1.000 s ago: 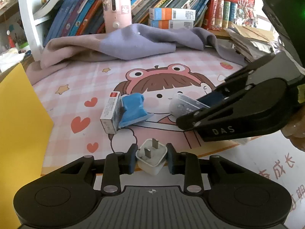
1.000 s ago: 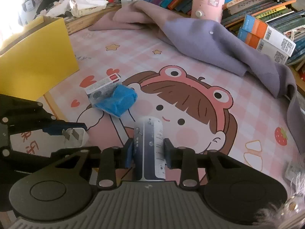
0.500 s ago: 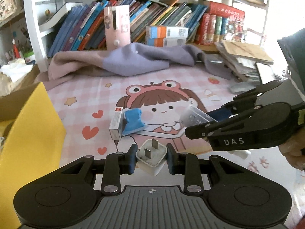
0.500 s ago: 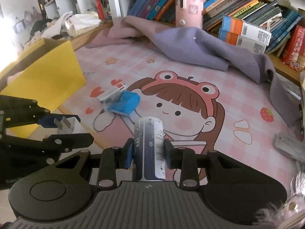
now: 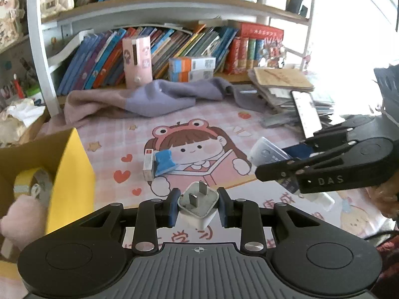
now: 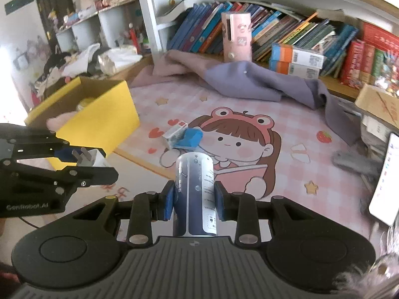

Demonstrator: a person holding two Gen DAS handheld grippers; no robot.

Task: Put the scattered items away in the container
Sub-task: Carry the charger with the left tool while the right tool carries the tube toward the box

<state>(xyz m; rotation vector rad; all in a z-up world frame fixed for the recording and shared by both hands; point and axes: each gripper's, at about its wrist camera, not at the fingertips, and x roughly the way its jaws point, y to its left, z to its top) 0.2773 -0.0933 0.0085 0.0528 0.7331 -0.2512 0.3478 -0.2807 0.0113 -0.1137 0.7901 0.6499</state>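
My left gripper [image 5: 198, 205] is shut on a white plug adapter [image 5: 198, 206], held above the mat; it also shows in the right wrist view [image 6: 96, 159]. My right gripper [image 6: 194, 200] is shut on a dark blue tube pack [image 6: 194, 191], which shows in the left wrist view [image 5: 268, 153] too. A yellow cardboard box [image 6: 99, 119] stands open at the left, with a pink fluffy thing [image 5: 22, 219] and a tape roll [image 5: 30, 182] inside. A small white carton [image 5: 149, 164] and a blue packet [image 5: 164, 160] lie together on the mat.
A pink cartoon mat [image 5: 199, 134] covers the desk. A purple cloth [image 5: 159, 97] lies crumpled at the back below a bookshelf [image 5: 149, 47]. A pink canister [image 5: 137, 62] and orange boxes [image 5: 192, 71] stand there. Papers and a phone [image 5: 305, 114] pile at the right.
Both grippers have risen and pulled back from the mat with their items still held. The yellow box's inside has come into view.
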